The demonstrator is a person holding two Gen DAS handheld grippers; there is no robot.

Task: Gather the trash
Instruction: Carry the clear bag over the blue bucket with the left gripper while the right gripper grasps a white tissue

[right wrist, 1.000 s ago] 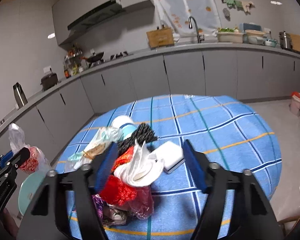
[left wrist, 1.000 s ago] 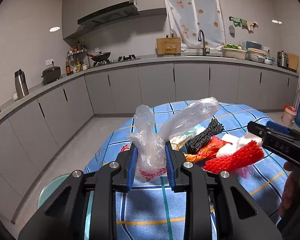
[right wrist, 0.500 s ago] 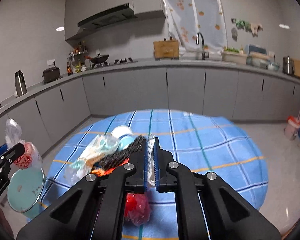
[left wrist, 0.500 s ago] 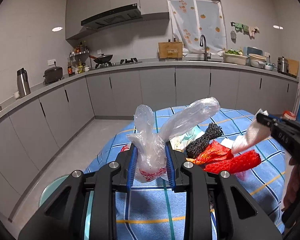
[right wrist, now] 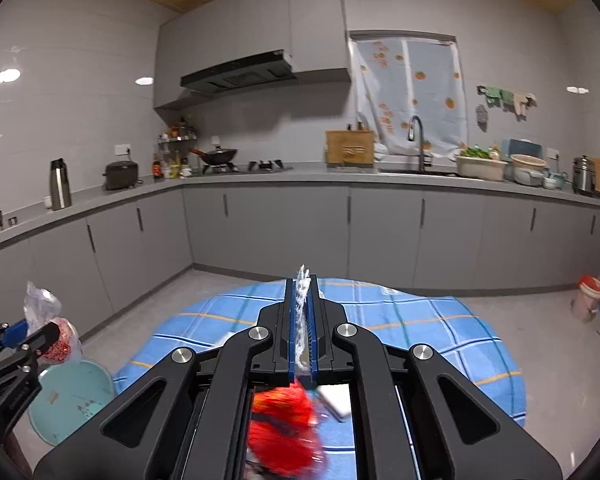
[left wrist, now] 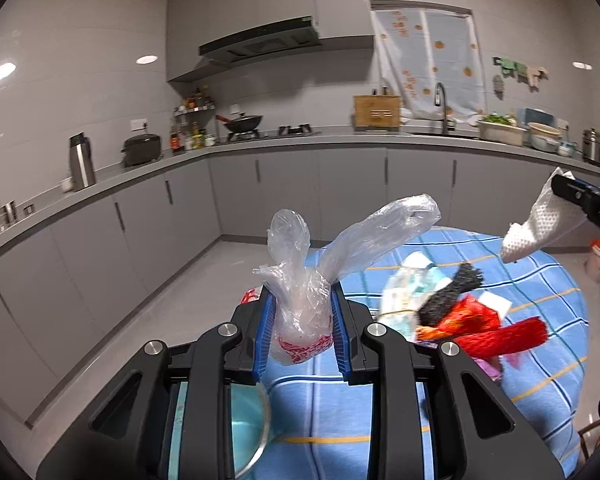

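Gripping a crumpled clear plastic bag in the left gripper, pinching a white embossed paper napkin in the right gripper, above the blue checked tablecloth.

Only a few pale letters can be read: "DA" stands on the side of the right gripper in the left wrist view. The red print on the plastic bag is not readable.

right gripper shut on tissue, lifted it.
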